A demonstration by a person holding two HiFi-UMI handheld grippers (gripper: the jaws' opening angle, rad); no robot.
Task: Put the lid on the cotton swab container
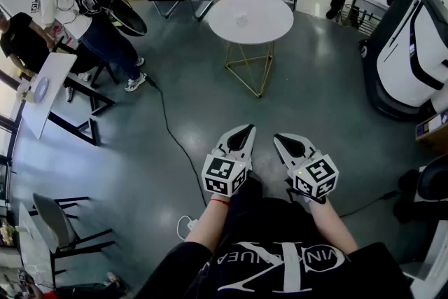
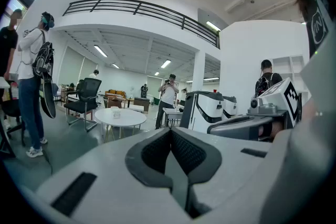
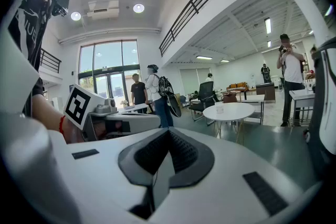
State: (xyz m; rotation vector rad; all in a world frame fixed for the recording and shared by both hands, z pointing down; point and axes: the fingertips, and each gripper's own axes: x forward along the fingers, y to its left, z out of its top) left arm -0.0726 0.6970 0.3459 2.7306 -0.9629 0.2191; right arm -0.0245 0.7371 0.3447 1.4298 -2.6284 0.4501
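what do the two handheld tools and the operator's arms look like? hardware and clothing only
The left tool and right tool have white shells with dark grey ribbed pads inside. Each carries a white cube with black square markers: left cube, right cube. The person wears a black top with white lettering and a red band on the left wrist.

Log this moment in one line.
left gripper: shut, empty | right gripper: shut, empty | round table: ahead, apart from both | small container: on table

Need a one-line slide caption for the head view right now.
Left gripper and right gripper held shut and empty, facing a round white table across the grey floor.
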